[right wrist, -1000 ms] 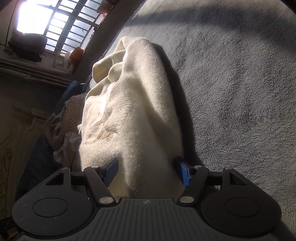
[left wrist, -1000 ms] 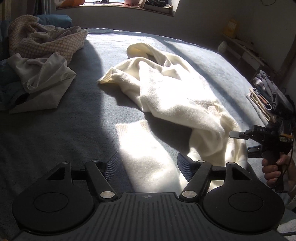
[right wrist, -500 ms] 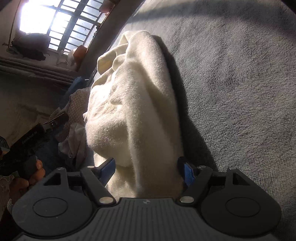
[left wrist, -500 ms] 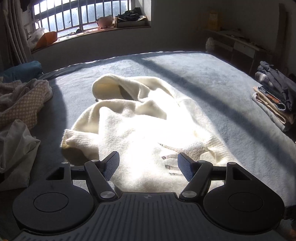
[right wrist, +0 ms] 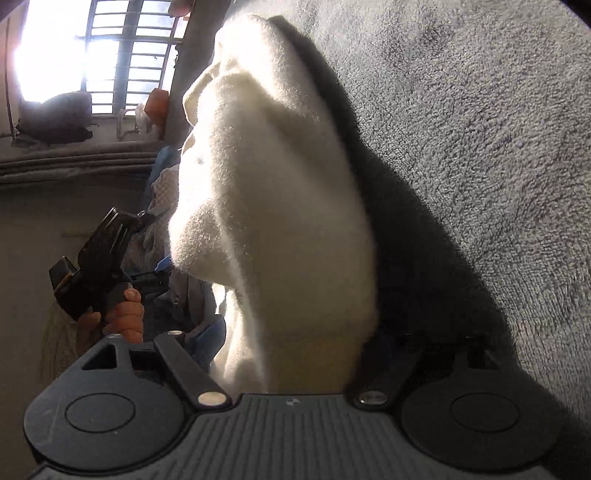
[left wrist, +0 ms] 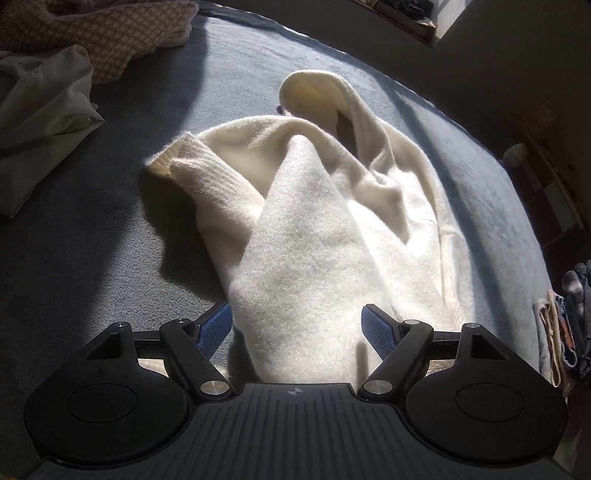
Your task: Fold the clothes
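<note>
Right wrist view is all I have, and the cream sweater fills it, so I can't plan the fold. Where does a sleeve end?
Observer: One ribbed cuff lies on the bed left of the sweater, in the left wrist view.
Operator: Is anything folded already?
Observer: Yes, a folded stack sits at that view's right edge.
Operator: And unfolded laundry?
Observer: A checked garment and a pale garment are heaped at its far left.

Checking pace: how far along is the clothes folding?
Done: a folded stack of garments at the bed's edge. In hand: the fluffy cream sweater, bunched between the left gripper and right gripper, both opening. Left: folding it, then the beige checked garment and pale cloth.
</note>
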{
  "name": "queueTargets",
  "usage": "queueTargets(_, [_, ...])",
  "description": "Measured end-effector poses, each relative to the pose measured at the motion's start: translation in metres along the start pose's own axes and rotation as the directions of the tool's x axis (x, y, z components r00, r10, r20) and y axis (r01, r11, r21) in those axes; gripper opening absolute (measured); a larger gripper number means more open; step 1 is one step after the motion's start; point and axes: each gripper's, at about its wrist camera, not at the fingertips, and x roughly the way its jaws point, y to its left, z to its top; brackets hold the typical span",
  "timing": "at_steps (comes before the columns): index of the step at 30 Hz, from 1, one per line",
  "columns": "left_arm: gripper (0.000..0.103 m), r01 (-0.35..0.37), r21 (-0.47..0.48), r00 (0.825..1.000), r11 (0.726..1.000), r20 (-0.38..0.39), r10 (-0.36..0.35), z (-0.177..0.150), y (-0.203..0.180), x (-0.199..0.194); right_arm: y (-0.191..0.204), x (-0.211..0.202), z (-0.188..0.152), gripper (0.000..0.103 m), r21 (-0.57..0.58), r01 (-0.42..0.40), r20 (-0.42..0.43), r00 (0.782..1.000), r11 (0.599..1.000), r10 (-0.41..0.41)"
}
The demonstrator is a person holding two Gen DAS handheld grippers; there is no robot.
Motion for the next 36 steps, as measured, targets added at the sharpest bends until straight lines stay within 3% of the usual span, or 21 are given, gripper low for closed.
queueTargets(5, [0.073, -0.019, -0.003, 1.000, 1.000, 0.000, 0.019, 0.008, 0.009, 0.023, 0.013, 0.012, 0.001, 0.080, -0.031, -0.029, -0.065, 0.998, 0.999, 0.027])
queueTargets(9, [0.054, -0.016, -0.019, 1.000, 1.000, 0.013, 0.016, 0.007, 0.012, 0.033, 0.018, 0.020, 0.005, 0.071, -0.048, 0.003, -0.052, 0.999, 0.999, -0.006])
queueTargets(10, [0.052, -0.020, -0.017, 1.000, 1.000, 0.020, 0.020, 0.006, 0.011, 0.035, 0.023, 0.025, 0.005, 0.065, -0.075, 0.024, -0.051, 0.998, 0.997, -0.028])
queueTargets(12, [0.039, -0.047, 0.016, 0.998, 0.999, 0.043, 0.046, 0.004, 0.007, 0.036, 0.032, 0.033, 0.007, 0.039, -0.129, 0.067, -0.048, 0.996, 0.989, -0.074])
queueTargets(15, [0.024, -0.080, 0.079, 0.994, 0.994, 0.079, 0.074, -0.002, -0.001, 0.034, 0.038, 0.032, -0.002, 0.011, -0.217, 0.145, -0.021, 0.988, 0.965, -0.153])
queueTargets(18, [0.017, -0.110, 0.185, 0.989, 0.977, 0.114, 0.090, -0.010, -0.013, 0.026, 0.040, 0.020, -0.005, 0.007, -0.257, 0.166, 0.021, 0.986, 0.952, -0.166])
queueTargets(20, [0.014, -0.116, 0.229, 0.991, 0.966, 0.096, 0.097, -0.016, -0.016, 0.020, 0.043, 0.004, -0.004, 0.007, -0.271, 0.157, 0.069, 0.987, 0.950, -0.144])
queueTargets(23, [0.012, -0.106, 0.227, 0.994, 0.968, 0.053, 0.097, -0.025, -0.011, 0.014, 0.055, -0.028, 0.006, 0.007, -0.295, 0.135, 0.153, 0.984, 0.946, -0.092])
queueTargets(29, [0.011, -0.048, 0.242, 0.998, 0.969, -0.026, 0.056, -0.051, -0.011, -0.008, 0.085, -0.100, 0.022, 0.007, -0.396, 0.176, 0.294, 0.954, 0.901, -0.057])
queueTargets(32, [0.011, 0.012, 0.277, 0.998, 0.961, -0.069, 0.007, -0.072, -0.020, -0.024, 0.111, -0.126, 0.023, 0.007, -0.493, 0.227, 0.309, 0.948, 0.840, -0.074])
queueTargets(36, [0.011, 0.088, 0.330, 0.987, 0.940, -0.155, -0.039, -0.108, -0.031, -0.041, 0.144, -0.157, 0.020, 0.007, -0.634, 0.299, 0.289, 0.947, 0.713, -0.141])
